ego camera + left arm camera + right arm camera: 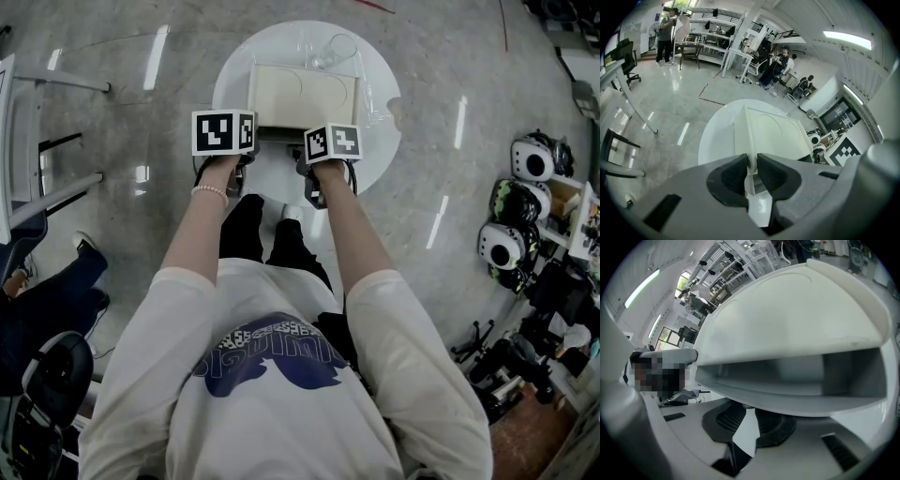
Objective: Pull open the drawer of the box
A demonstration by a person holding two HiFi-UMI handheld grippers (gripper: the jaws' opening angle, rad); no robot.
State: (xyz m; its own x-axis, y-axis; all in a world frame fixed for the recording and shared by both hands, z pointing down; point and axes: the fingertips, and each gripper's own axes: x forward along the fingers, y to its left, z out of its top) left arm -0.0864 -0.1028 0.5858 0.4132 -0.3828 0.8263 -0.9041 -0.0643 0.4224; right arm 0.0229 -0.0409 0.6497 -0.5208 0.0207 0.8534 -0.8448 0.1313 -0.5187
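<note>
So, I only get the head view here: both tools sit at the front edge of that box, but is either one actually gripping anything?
Observer: Yes. The left gripper view shows the left tool clamped on a thin upright edge of the box.
Operator: Is anything open on it?
Observer: From the right gripper view you can look into a gap between the box top and the front lip of the drawer.
Operator: And the other one, does it hold that lip?
Observer: The right tool has its tips close together right under the lip. The lip covers them, so I cannot confirm a grip.
</note>
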